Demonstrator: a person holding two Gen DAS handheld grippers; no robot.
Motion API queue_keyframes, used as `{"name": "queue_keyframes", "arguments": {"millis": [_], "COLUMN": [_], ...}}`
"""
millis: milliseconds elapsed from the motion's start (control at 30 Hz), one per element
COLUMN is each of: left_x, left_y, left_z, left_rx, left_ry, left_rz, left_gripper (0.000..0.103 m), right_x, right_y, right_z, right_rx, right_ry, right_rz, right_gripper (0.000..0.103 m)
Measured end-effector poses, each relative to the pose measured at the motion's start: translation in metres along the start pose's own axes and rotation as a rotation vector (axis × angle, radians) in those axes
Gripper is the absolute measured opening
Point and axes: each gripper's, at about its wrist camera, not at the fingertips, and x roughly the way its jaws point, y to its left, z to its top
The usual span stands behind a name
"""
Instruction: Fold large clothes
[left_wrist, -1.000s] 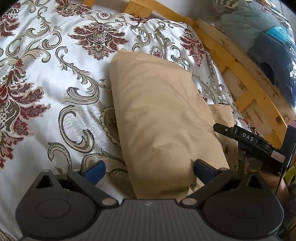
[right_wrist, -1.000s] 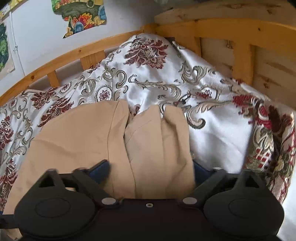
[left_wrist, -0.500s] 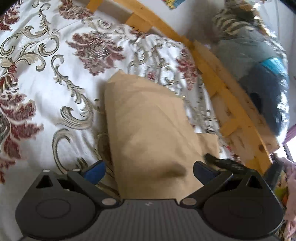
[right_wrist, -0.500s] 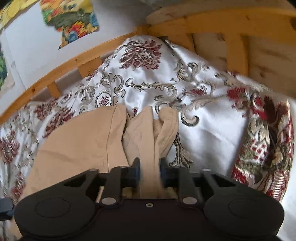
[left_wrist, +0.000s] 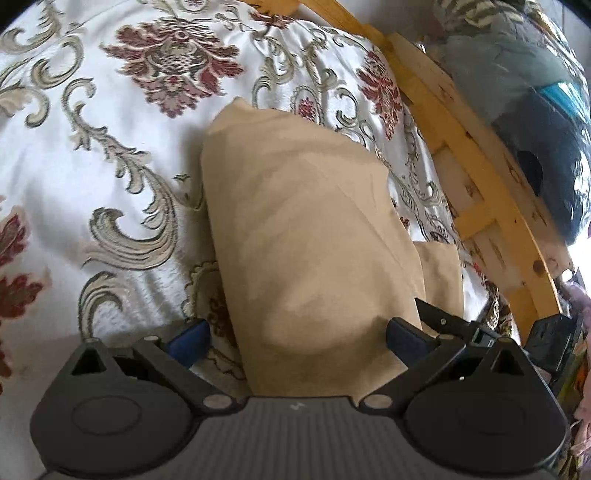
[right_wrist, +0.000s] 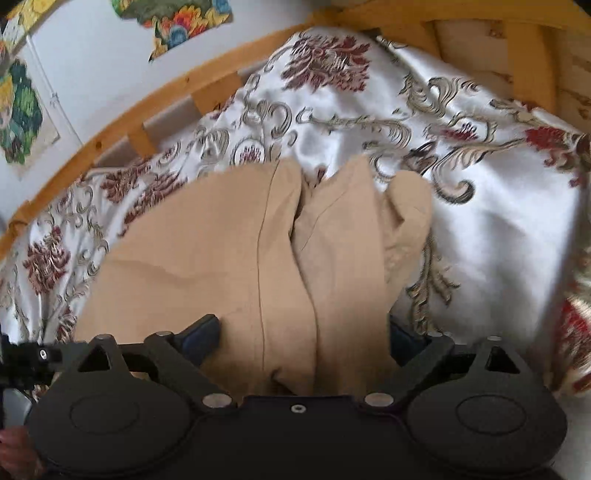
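Note:
A tan garment (left_wrist: 306, 236), folded into a long thick strip, lies on the floral bedspread (left_wrist: 92, 166). My left gripper (left_wrist: 295, 338) stands open over its near end, a blue pad on either side and neither pressing the cloth. In the right wrist view the same garment (right_wrist: 221, 258) shows two folded parts side by side with a seam down the middle. My right gripper (right_wrist: 301, 338) straddles that end; its jaws are opening and the cloth lies loose between them. One of the right gripper's fingers (left_wrist: 439, 318) shows at the garment's far side in the left wrist view.
A wooden bed rail (left_wrist: 480, 177) runs along the far side, with a pile of grey and dark clothes (left_wrist: 535, 110) behind it. The rail (right_wrist: 110, 129) also borders a white wall with colourful pictures (right_wrist: 184, 18). The bedspread bunches up at the right (right_wrist: 498, 221).
The right gripper closed on a fold of the tan cloth half a second ago and has spread wide again. The left gripper has slid closer along the garment, staying open.

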Motion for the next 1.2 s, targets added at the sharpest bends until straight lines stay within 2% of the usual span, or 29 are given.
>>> {"name": "queue_keyframes", "arguments": {"millis": [67, 133, 167, 233, 367, 433, 533, 600, 767, 867, 1033, 1133, 1200], "left_x": [0.002, 0.003, 0.003, 0.005, -0.005, -0.014, -0.031, -0.046, -0.076, -0.098, -0.133, -0.136, -0.126], "left_y": [-0.006, -0.015, -0.02, -0.03, -0.048, -0.057, -0.069, -0.073, -0.073, -0.059, -0.027, 0.001, 0.021], "left_z": [0.002, 0.004, 0.004, 0.006, 0.003, 0.002, 0.0, 0.0, 0.009, 0.02, 0.036, 0.042, 0.043], "left_rx": [0.02, 0.041, 0.053, 0.071, 0.133, 0.181, 0.271, 0.335, 0.419, 0.407, 0.379, 0.345, 0.3], "left_ry": [0.008, 0.015, 0.014, 0.014, -0.032, -0.059, -0.101, -0.137, -0.236, -0.286, -0.365, -0.363, -0.306], "left_rz": [0.018, 0.016, 0.047, 0.089, 0.141, 0.159, 0.172, 0.17, 0.2, 0.214, 0.261, 0.325, 0.387], "left_gripper": [0.102, 0.089, 0.087, 0.078, 0.065, 0.058, 0.054, 0.052, 0.049, 0.049, 0.05, 0.053, 0.054], "right_x": [0.0, -0.003, -0.004, -0.006, -0.014, -0.023, -0.036, -0.045, -0.045, -0.037, -0.022, 0.0, 0.022], "right_y": [-0.002, -0.004, -0.003, -0.001, 0.012, 0.025, 0.04, 0.054, 0.095, 0.121, 0.176, 0.203, 0.211], "right_z": [-0.001, -0.002, -0.003, -0.004, -0.005, -0.006, -0.007, -0.006, 0.002, 0.013, 0.022, 0.021, 0.018], "right_rx": [0.015, 0.03, 0.024, -0.007, -0.07, -0.131, -0.164, -0.194, -0.263, -0.258, -0.361, -0.436, -0.476], "right_ry": [0.001, -0.007, -0.008, -0.011, -0.019, -0.045, -0.117, -0.18, -0.272, -0.309, -0.378, -0.373, -0.305], "right_rz": [0.009, 0.013, 0.01, 0.0, -0.027, -0.031, 0.036, 0.091, 0.159, 0.209, 0.258, 0.264, 0.244], "right_gripper": [0.091, 0.076, 0.071, 0.054, 0.032, 0.027, 0.021, 0.013, 0.008, 0.007, 0.007, 0.006, 0.007]}}
